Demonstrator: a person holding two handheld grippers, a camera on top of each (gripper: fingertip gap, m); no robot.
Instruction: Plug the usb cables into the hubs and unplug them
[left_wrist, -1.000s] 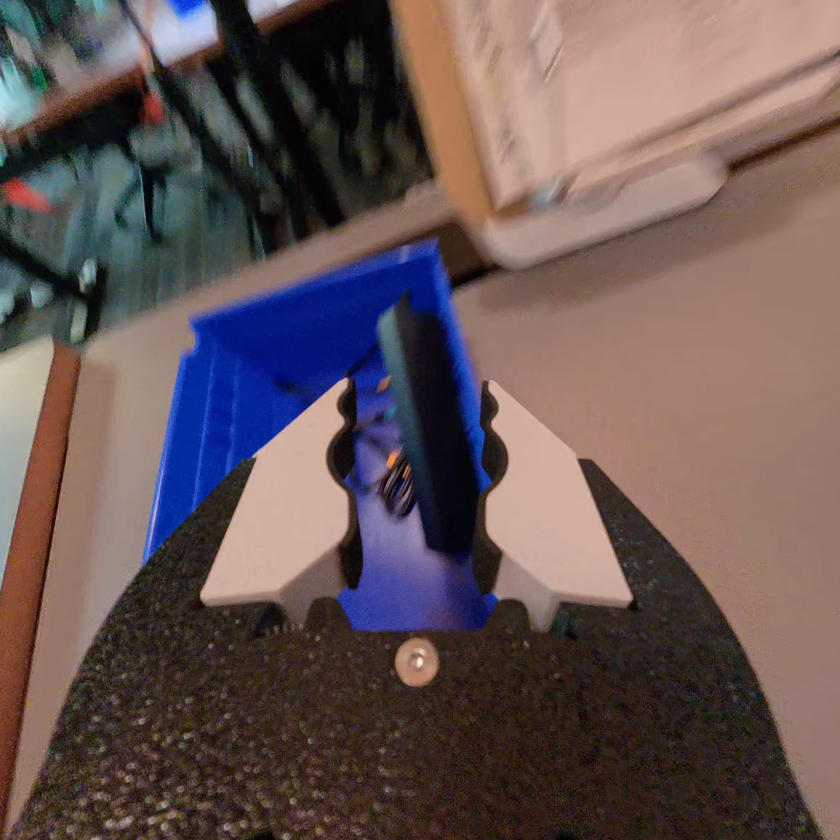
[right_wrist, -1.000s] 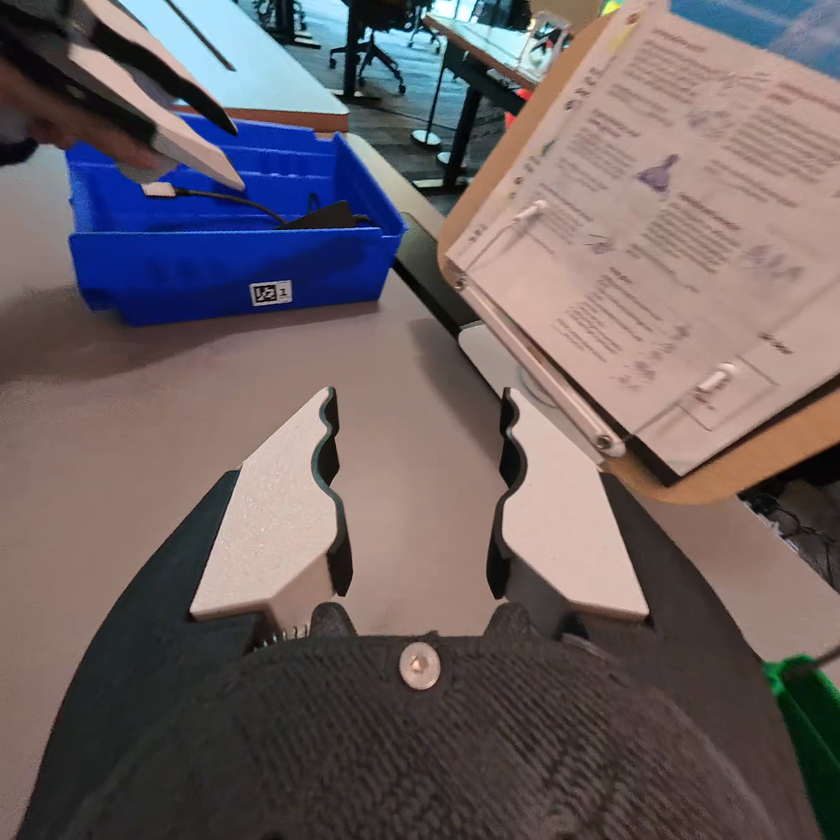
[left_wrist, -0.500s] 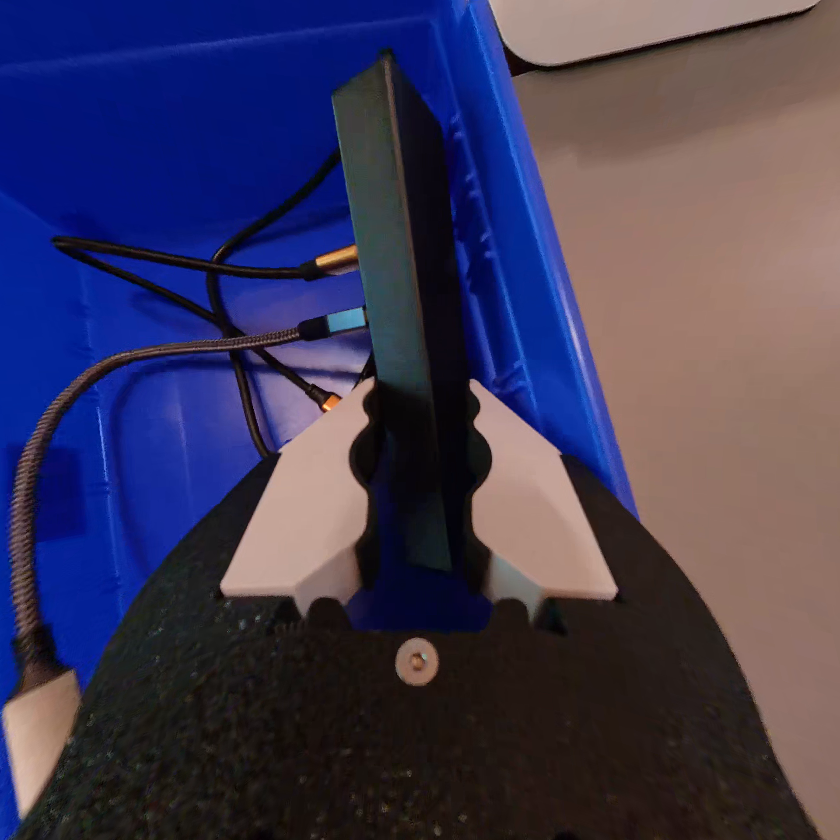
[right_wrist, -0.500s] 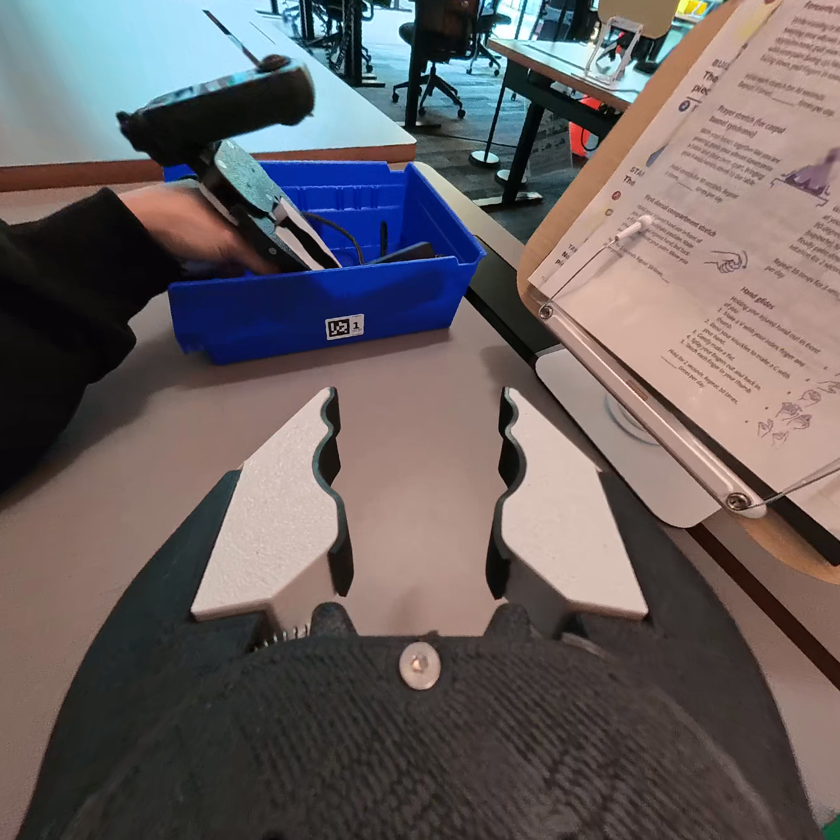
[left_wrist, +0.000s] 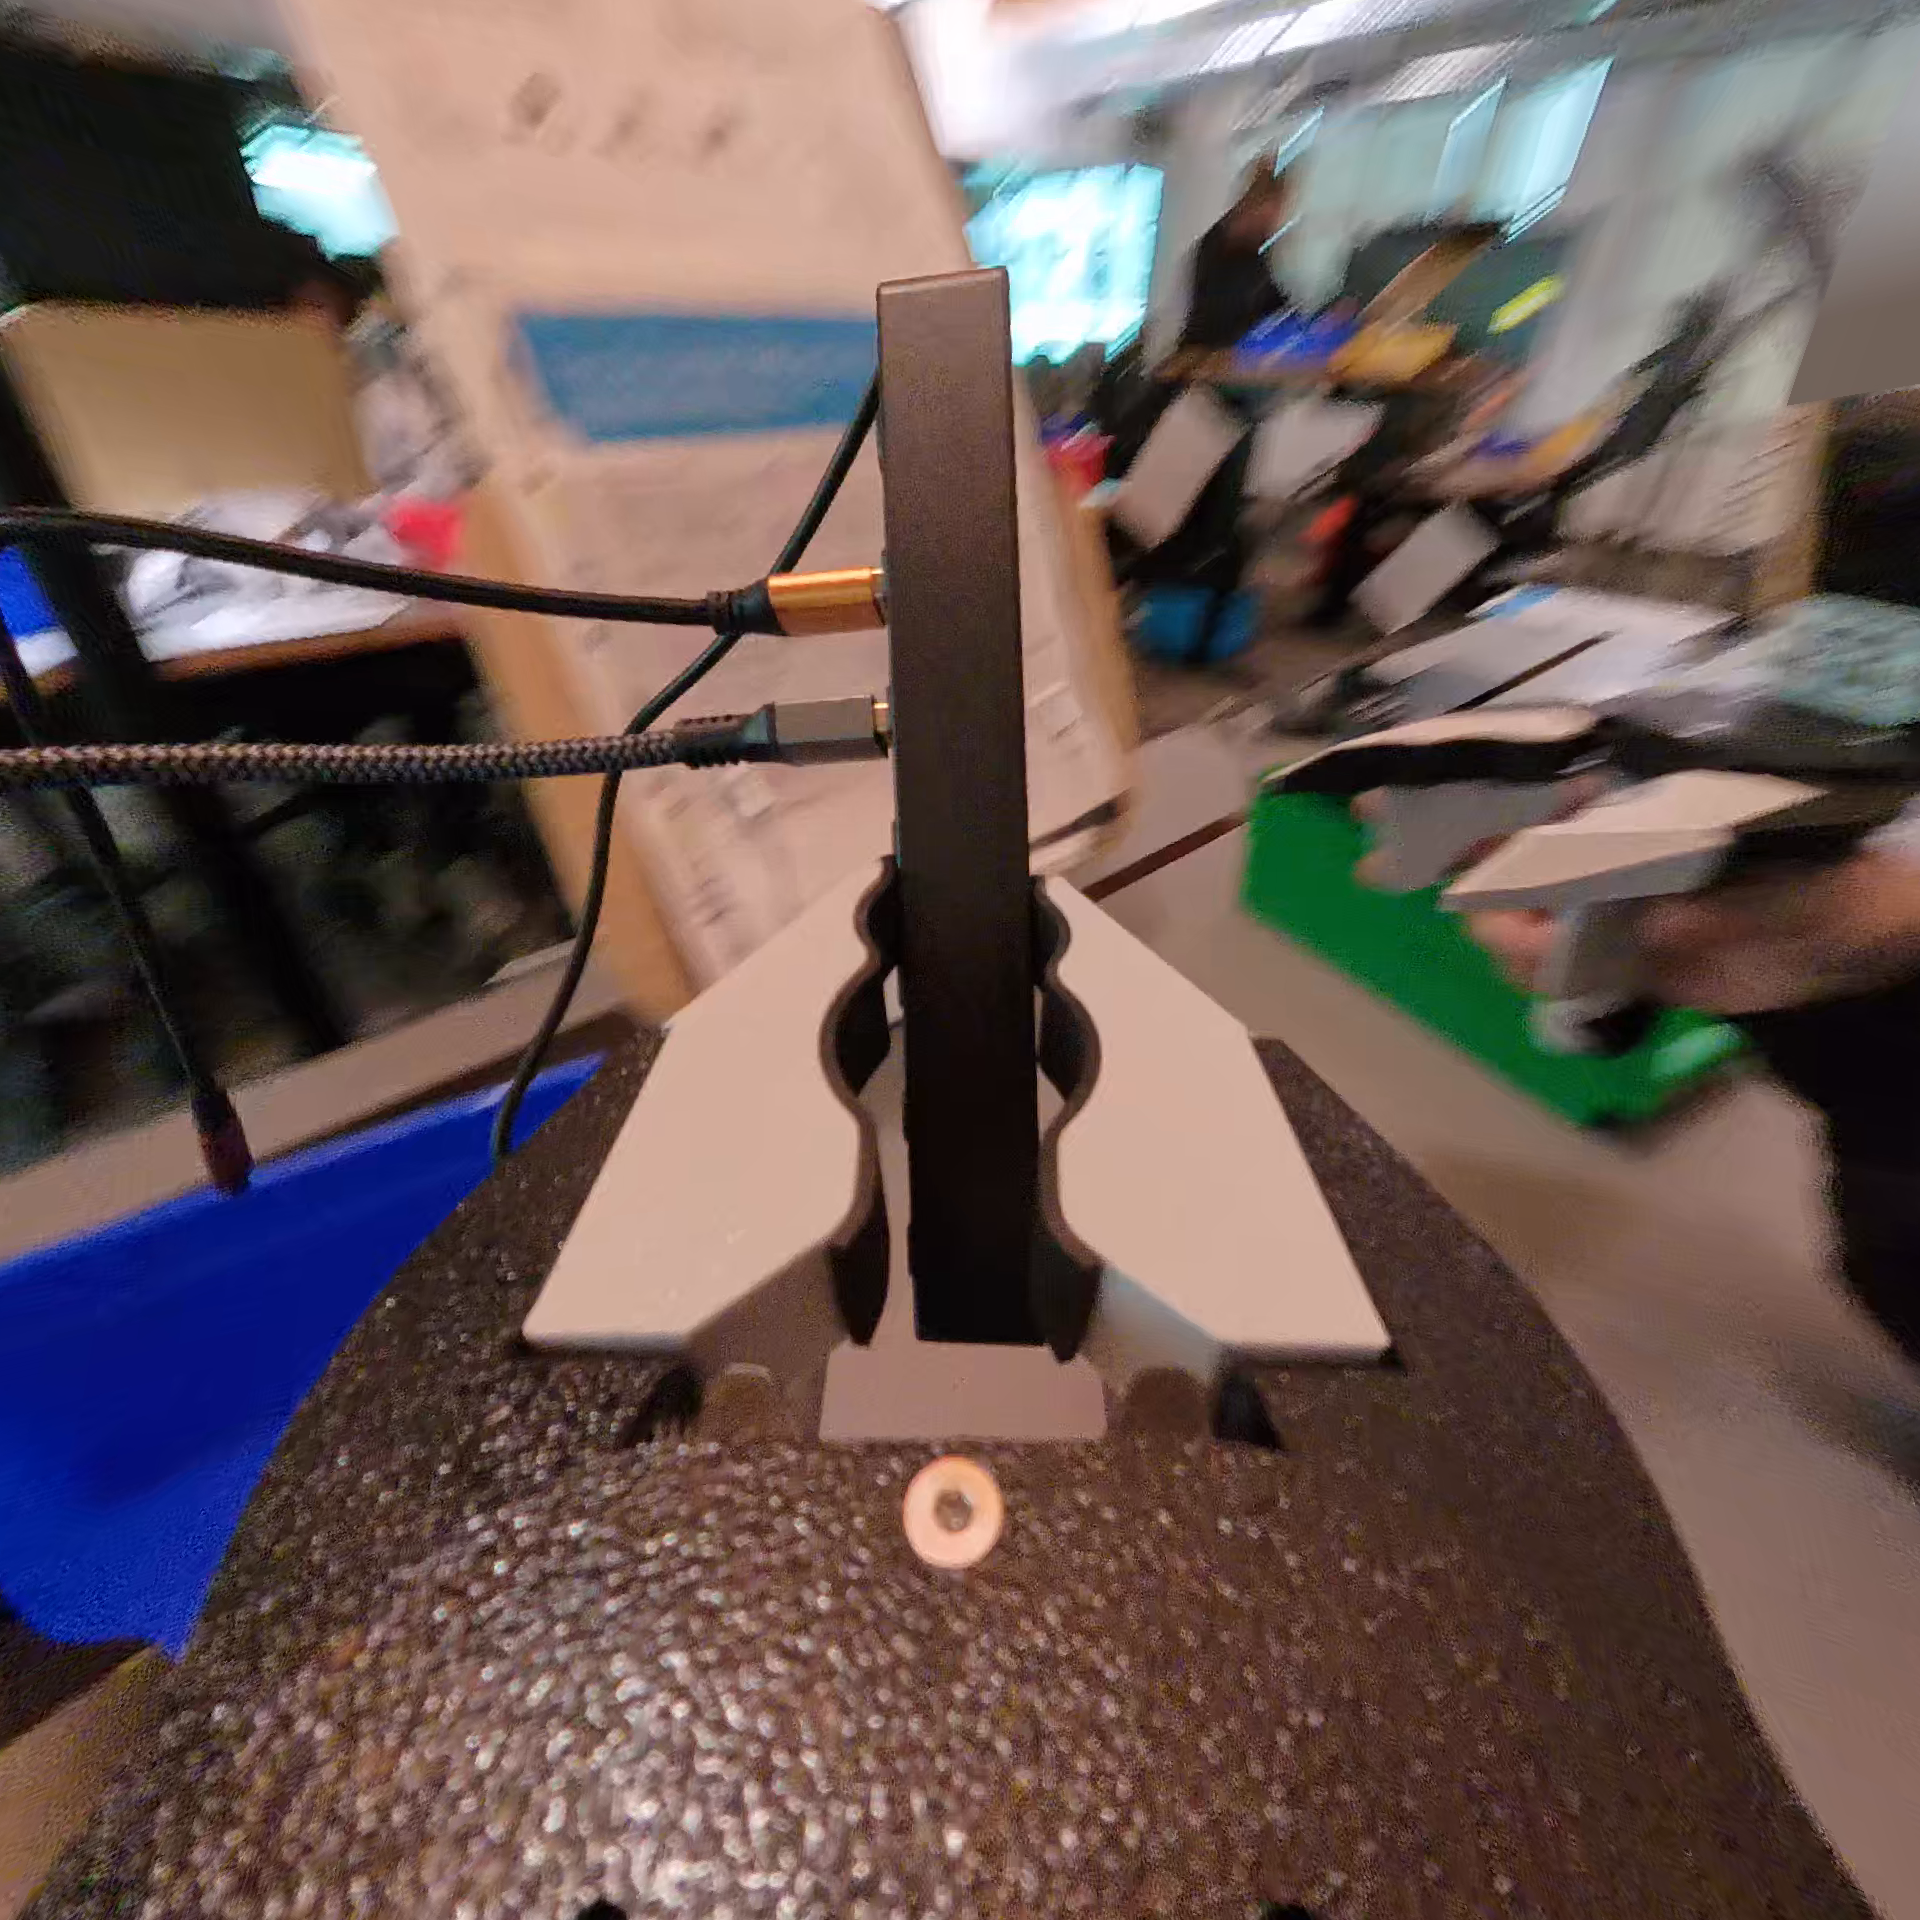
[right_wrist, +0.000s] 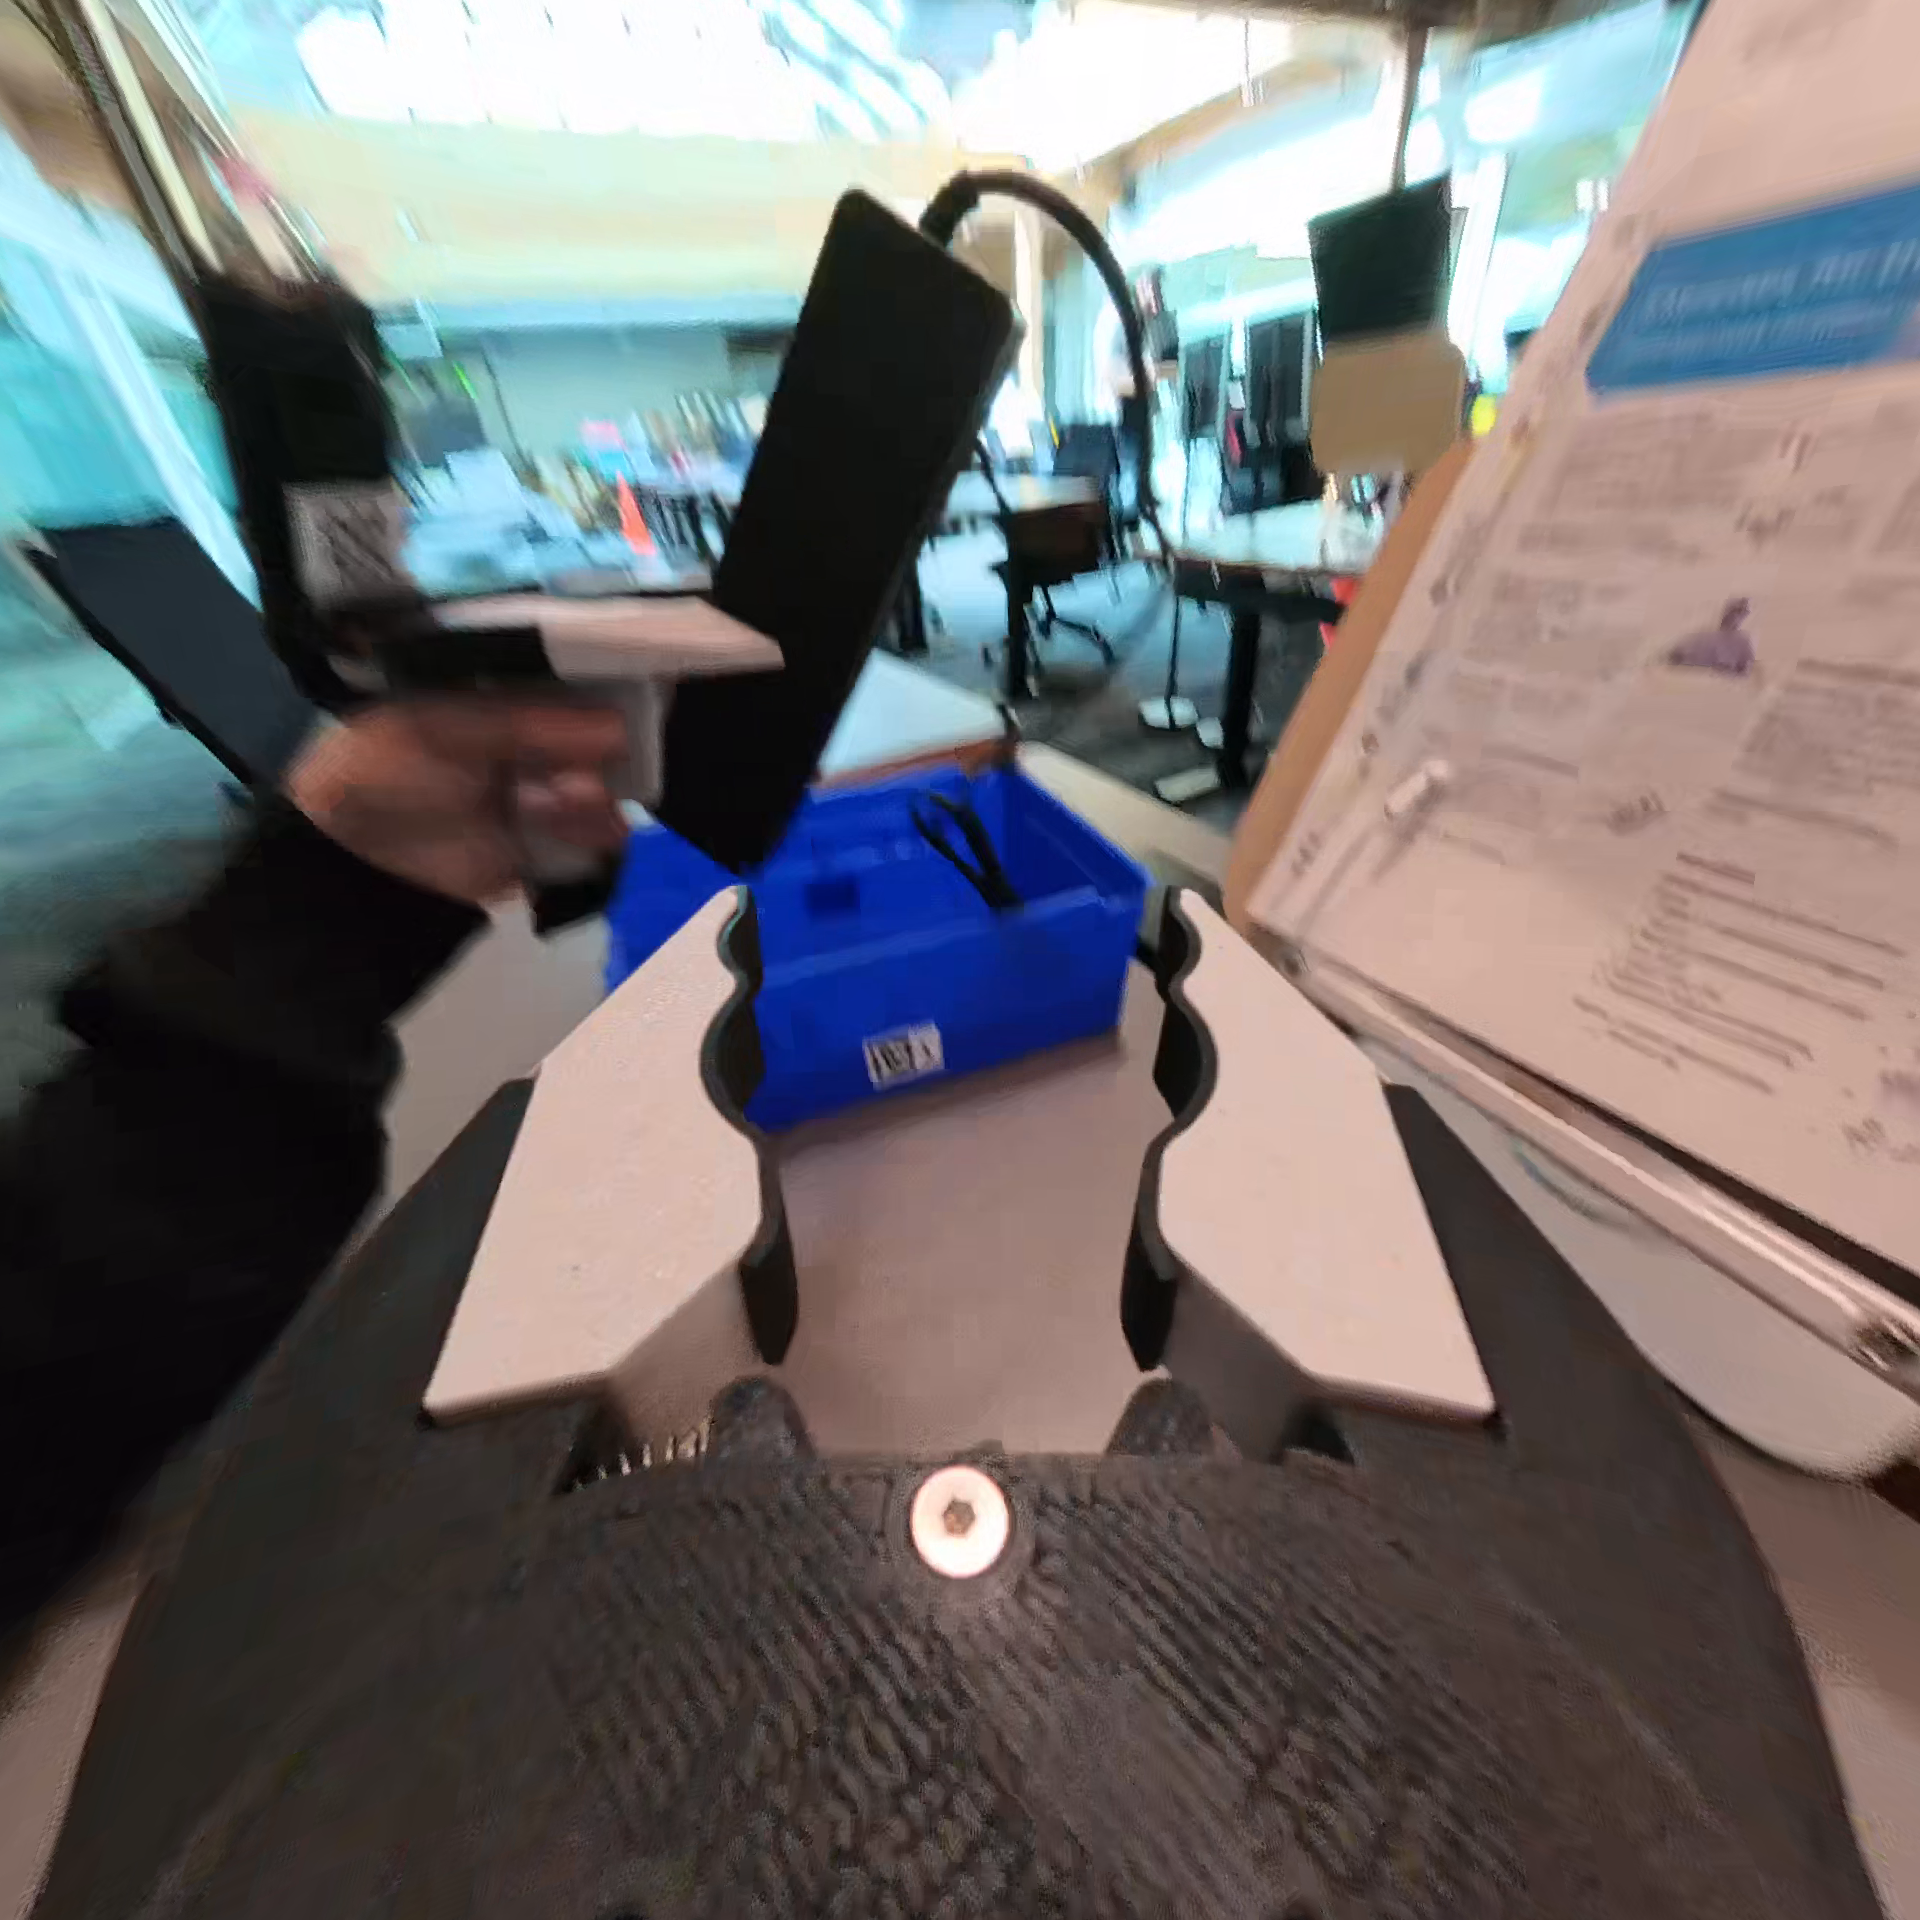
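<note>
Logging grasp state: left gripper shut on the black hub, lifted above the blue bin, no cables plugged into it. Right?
Not quite. The left gripper is shut on the black hub above the blue bin, but the left wrist view shows two cables plugged in: a gold-tipped cable and a braided grey cable.

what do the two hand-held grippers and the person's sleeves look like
Each hand-held gripper, left and right, has a black, rough-textured body with a silver screw at its centre. Its two light grey, wedge-shaped fingers carry wavy black pads on their inner faces. The person's sleeve by the left one is black.
</note>
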